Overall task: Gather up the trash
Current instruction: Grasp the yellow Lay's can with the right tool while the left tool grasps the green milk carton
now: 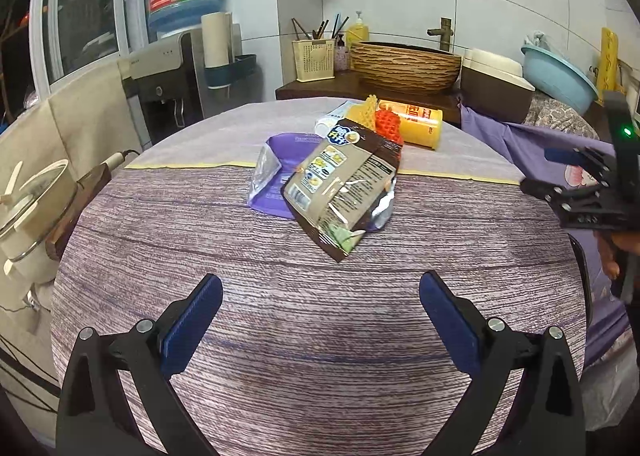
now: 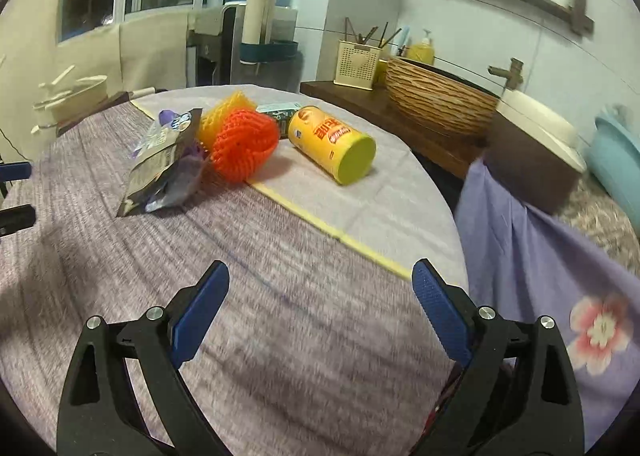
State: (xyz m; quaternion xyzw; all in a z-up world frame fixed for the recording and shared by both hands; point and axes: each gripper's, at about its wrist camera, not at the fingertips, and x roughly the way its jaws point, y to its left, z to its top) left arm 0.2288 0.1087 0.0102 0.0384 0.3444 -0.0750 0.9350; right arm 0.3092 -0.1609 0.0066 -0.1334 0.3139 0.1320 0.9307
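A pile of trash lies on the round table [image 1: 280, 316]. A brown snack bag [image 1: 344, 187] leans on a purple foil bag [image 1: 276, 171]. Behind them sit an orange foam net [image 1: 388, 125], a yellow foam net [image 1: 366, 111] and a yellow chip can [image 1: 420, 123] on its side. My left gripper [image 1: 320, 288] is open and empty, short of the brown bag. My right gripper [image 2: 320, 288] is open and empty over the table's right part; the chip can [image 2: 332, 143], orange net [image 2: 244, 145] and brown bag [image 2: 160, 163] lie ahead of it. The right gripper also shows at the left wrist view's right edge [image 1: 560, 175].
A small carton [image 2: 280, 113] lies behind the nets. A wooden counter [image 1: 320, 85] with a woven basin [image 1: 404, 65] and utensil holder [image 1: 314, 57] stands behind the table. A cooking pot [image 1: 32, 191] is at left, a purple cloth [image 2: 540, 256] at right.
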